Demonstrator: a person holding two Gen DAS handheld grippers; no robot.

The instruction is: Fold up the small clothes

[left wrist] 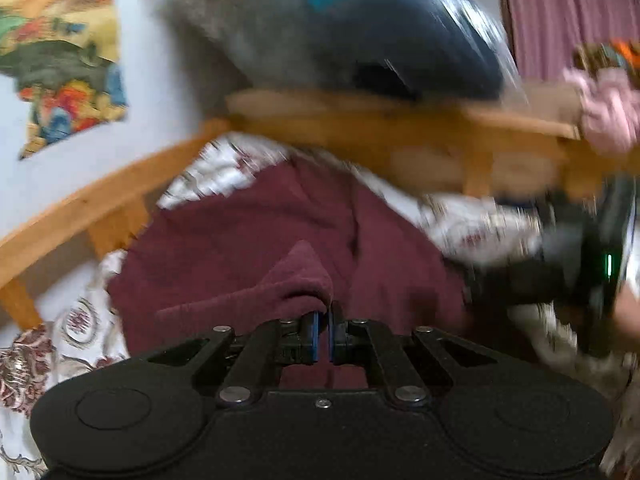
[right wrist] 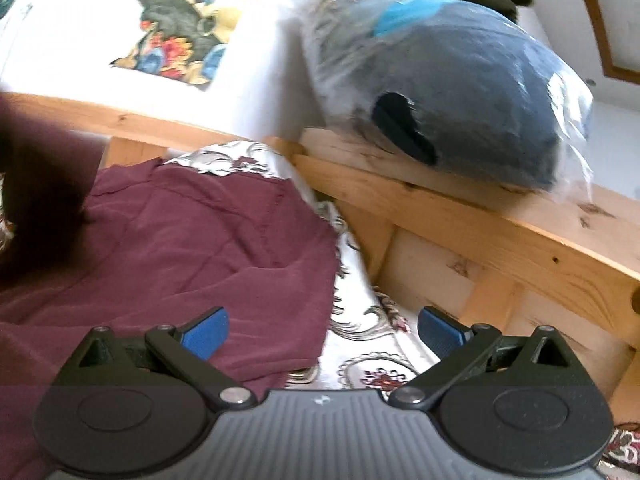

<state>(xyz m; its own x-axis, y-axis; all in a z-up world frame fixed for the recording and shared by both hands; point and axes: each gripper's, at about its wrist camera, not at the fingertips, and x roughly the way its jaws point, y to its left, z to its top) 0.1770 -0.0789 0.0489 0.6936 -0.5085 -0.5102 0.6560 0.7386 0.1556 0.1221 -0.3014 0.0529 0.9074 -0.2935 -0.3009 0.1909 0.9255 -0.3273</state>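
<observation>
patterned bedspread [right wrist: 372, 344] inside wooden bed frame [right wrist: 480, 224].

Maroon garment [right wrist: 192, 240], a small piece of thin woven cloth with visible seams, lies spread and lightly creased on a white bedsheet [right wrist: 372, 344] printed with grey and dark red ornaments, close to the wooden bed frame [right wrist: 460, 216]. One edge runs diagonally across the sheet. In the left wrist view a corner of the garment [left wrist: 296, 280] is bunched and raised above the rest.
</observation>
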